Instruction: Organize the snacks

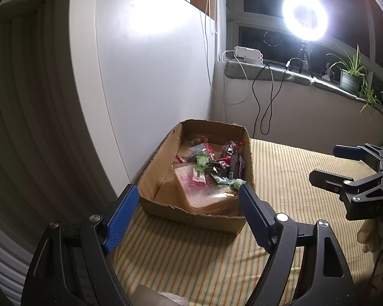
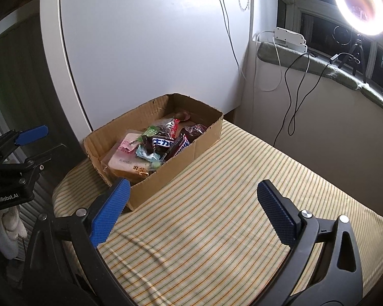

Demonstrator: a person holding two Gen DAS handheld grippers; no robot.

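Both tools (image 1: 186, 216) (image 2: 194, 211) spread, box (image 2: 171, 168) ahead, untouched.

A cardboard box (image 2: 166, 163) of wrapped snacks (image 2: 155, 144), perhaps chocolate bars, sits on the striped cloth (image 2: 229, 204).

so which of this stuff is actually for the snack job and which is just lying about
For the job:
- box
- snacks inside it
- left gripper, open
- right gripper, open

Just there:
- ring light
- plant
- white adapter and cables
- striped cloth
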